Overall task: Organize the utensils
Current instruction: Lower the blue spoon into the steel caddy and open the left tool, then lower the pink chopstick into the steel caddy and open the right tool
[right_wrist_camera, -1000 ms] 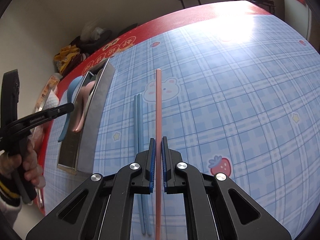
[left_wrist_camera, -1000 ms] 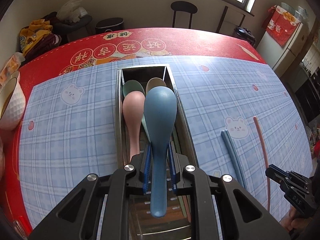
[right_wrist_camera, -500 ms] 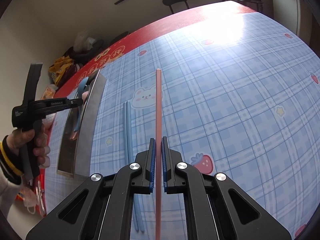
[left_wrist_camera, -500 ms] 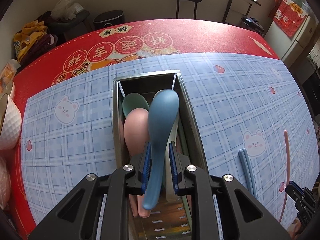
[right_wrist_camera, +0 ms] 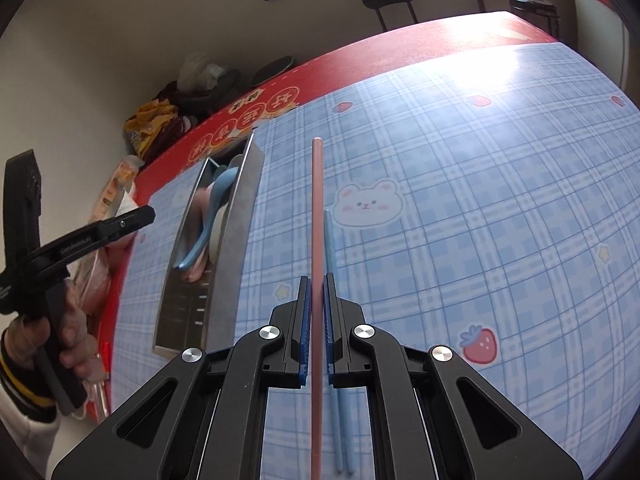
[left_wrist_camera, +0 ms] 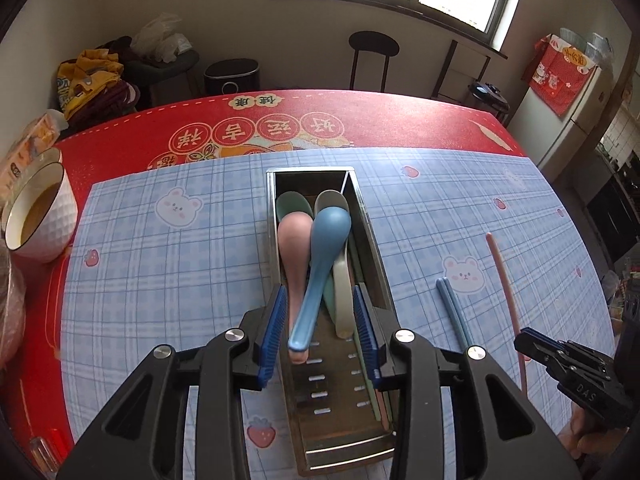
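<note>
A steel utensil box lies on the blue checked mat, holding a pink spoon, a green and a cream spoon. The blue spoon lies across them, its handle end between the pads of my left gripper, whose jaws are opening and stand clear of it. My right gripper is shut on pink chopsticks, lifted above the mat; they also show in the left wrist view as pink chopsticks. Blue chopsticks lie on the mat to the right of the box, blue chopsticks beside my right gripper.
A white bowl with brown liquid stands at the table's left edge on the red cloth. A stool and clutter sit beyond the far edge. A hand holds the left gripper's handle.
My left gripper has opened and let go of the blue spoon, which now rests in the box, and has pulled back and up. My right gripper has lifted the pink chopsticks slightly.
</note>
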The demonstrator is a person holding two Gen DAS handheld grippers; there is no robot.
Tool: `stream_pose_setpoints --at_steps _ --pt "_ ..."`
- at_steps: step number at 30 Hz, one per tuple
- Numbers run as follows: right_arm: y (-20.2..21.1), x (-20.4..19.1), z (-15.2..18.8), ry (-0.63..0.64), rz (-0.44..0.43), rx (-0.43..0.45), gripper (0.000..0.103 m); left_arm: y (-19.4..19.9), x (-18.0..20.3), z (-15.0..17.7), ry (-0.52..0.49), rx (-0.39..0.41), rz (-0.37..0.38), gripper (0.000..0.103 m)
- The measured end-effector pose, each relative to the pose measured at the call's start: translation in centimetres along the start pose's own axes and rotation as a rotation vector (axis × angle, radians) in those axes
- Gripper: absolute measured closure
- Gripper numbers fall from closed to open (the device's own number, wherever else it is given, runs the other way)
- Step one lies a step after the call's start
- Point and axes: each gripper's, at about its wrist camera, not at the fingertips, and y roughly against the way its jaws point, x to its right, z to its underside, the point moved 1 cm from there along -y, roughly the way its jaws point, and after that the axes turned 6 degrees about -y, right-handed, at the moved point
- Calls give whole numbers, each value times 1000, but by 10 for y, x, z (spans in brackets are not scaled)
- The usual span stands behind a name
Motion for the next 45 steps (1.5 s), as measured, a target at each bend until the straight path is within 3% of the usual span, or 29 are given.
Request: stream_pose_setpoints --at_steps 4,9,11,16,28,45 --pt "-16 -32 -1 16 -31 -38 97 19 -6 27 16 22 -13 62" --pt "-44 -67 -4 -10 -49 -100 97 35 -19 50 43 43 -36 43" --pt "-55 -79 -6 -21 -41 -123 97 39 -27 57 63 50 -44 32" --pt "-78 -95 -15 -61 -2 -141 97 49 -49 69 116 71 -60 17" --pt "-103 -104 -38 -43 124 -105 97 60 -76 89 213 83 -71 14" --pt "-87 -106 -39 0 99 -79 96 64 -59 81 203 90 -55 14"
